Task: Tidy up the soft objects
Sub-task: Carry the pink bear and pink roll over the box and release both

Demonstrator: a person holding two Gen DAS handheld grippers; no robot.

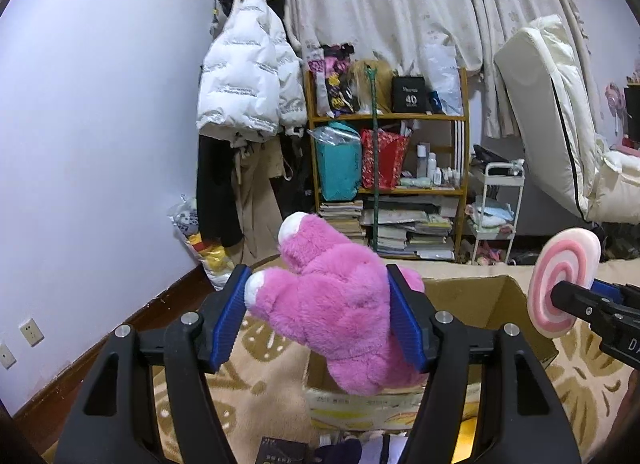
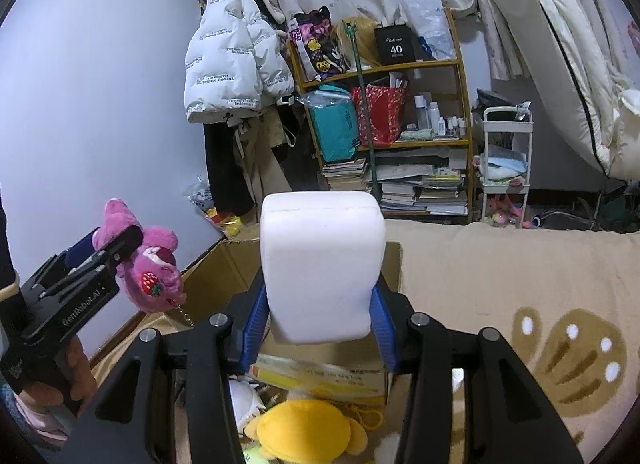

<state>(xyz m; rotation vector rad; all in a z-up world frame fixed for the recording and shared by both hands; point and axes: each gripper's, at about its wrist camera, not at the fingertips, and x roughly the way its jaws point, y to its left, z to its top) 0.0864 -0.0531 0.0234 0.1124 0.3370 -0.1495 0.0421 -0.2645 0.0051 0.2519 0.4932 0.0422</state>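
Observation:
My left gripper (image 1: 320,312) is shut on a pink plush bear (image 1: 332,304) and holds it above an open cardboard box (image 1: 472,304). The bear, with a strawberry patch, also shows in the right wrist view (image 2: 154,276), held by the left gripper (image 2: 120,248). My right gripper (image 2: 320,316) is shut on a soft lollipop pillow: its white edge (image 2: 320,264) faces this camera, and its pink and white swirl (image 1: 560,284) shows in the left wrist view, held by the right gripper (image 1: 568,296). Both are held over the box (image 2: 224,268). A yellow plush (image 2: 308,432) lies below.
A beige patterned blanket (image 2: 520,304) covers the surface around the box. Behind stand a wooden shelf (image 1: 384,115) with bags and books, a hanging white puffer jacket (image 1: 244,83), a white trolley (image 2: 506,151), curtains and a tilted white mattress (image 1: 552,111).

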